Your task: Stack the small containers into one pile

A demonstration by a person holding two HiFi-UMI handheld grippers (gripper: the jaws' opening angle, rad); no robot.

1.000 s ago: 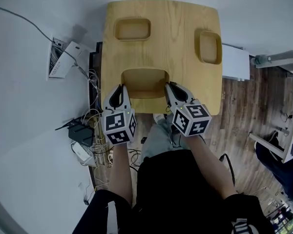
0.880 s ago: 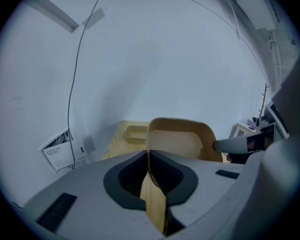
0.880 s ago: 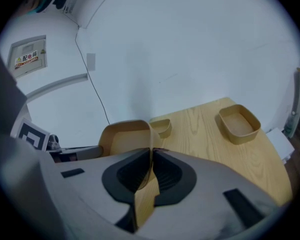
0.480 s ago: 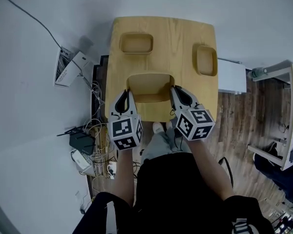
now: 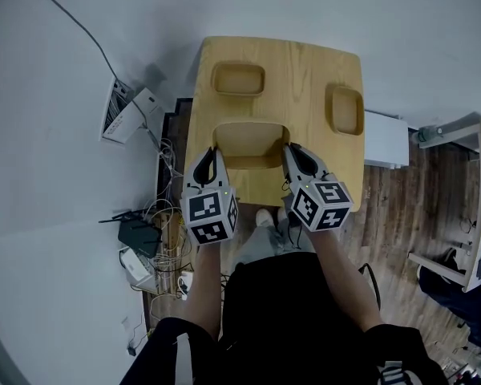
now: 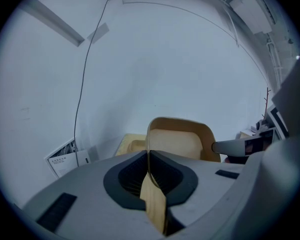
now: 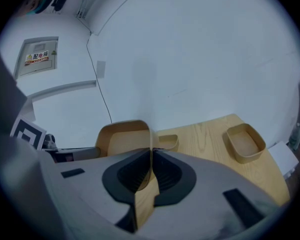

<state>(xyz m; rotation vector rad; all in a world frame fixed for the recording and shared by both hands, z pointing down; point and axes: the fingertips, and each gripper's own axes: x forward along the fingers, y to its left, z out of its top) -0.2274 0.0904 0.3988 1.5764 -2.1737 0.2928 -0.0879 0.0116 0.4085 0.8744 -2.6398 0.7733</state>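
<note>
Just lifted off the desk [image 5: 305,62]: held container [image 5: 251,139], clamped by its side walls in left tongs [image 5: 211,155] and right tongs [image 5: 293,151] alike. Ahead of the left tongs, second container [image 5: 239,79]; beyond the right tongs, third container [image 5: 345,109]. Ready for stacking.

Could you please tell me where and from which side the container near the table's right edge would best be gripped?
Probably by its thin upright wall, from above, one jaw inside and one outside: the right-edge container is an open, shallow tray. Its near short wall faces the person, so approach there, as the left gripper and right gripper pinch the near container by its walls.
</note>
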